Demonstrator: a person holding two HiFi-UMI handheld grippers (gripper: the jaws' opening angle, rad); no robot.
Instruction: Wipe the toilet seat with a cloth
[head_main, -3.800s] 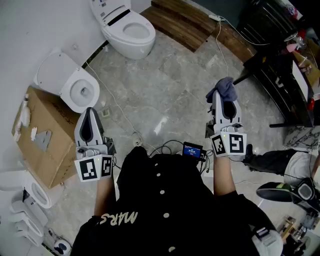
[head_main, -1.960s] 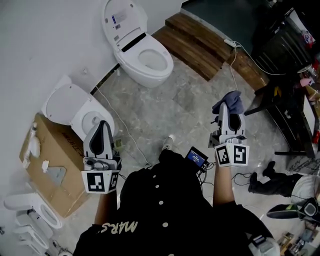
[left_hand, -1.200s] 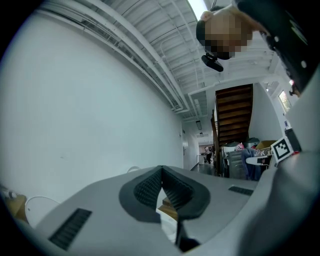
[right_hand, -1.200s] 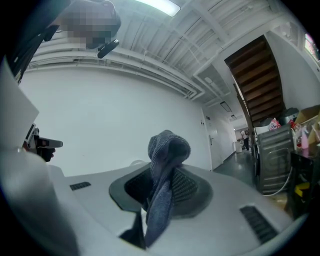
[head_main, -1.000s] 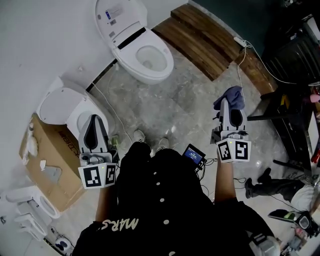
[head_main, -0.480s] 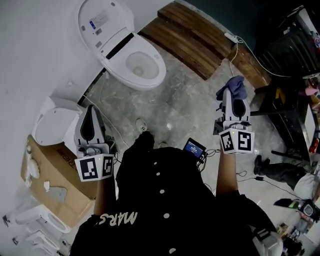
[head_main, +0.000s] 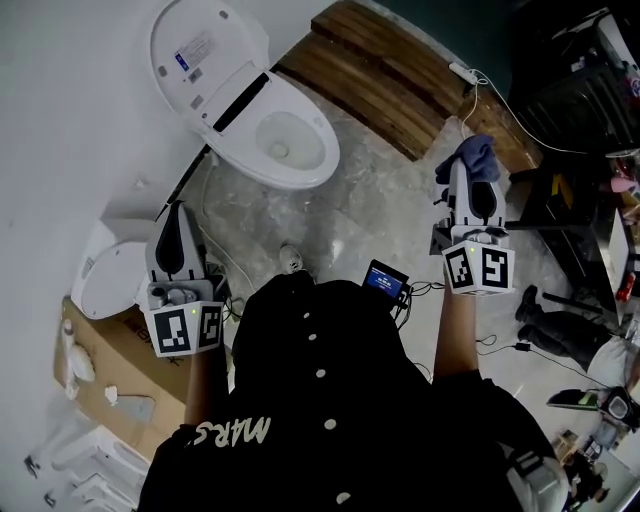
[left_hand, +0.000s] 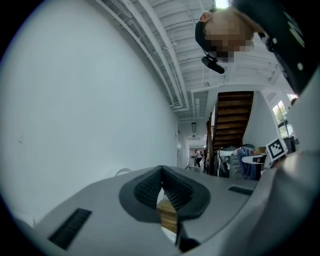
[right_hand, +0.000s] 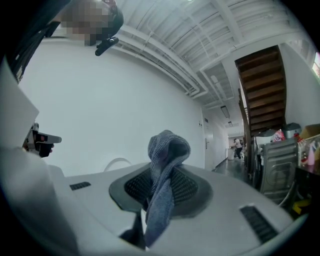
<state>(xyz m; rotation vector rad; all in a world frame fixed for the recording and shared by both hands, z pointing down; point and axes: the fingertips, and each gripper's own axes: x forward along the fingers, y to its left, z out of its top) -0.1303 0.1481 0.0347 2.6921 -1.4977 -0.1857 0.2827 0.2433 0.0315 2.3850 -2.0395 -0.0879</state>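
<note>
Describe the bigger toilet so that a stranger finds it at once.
Start at the white wall, then find the brown wooden platform. The toilet stands beside it, its raised lid bearing a blue label; the smaller toilet sits by the cardboard box.

The cloth (right_hand: 167, 165) is blue-grey knit. The toilet (head_main: 250, 110) is white, the floor (head_main: 380, 215) grey with pale marbling, the wooden step (head_main: 370, 80) dark brown in planks, the box (head_main: 105, 372) tan cardboard.
</note>
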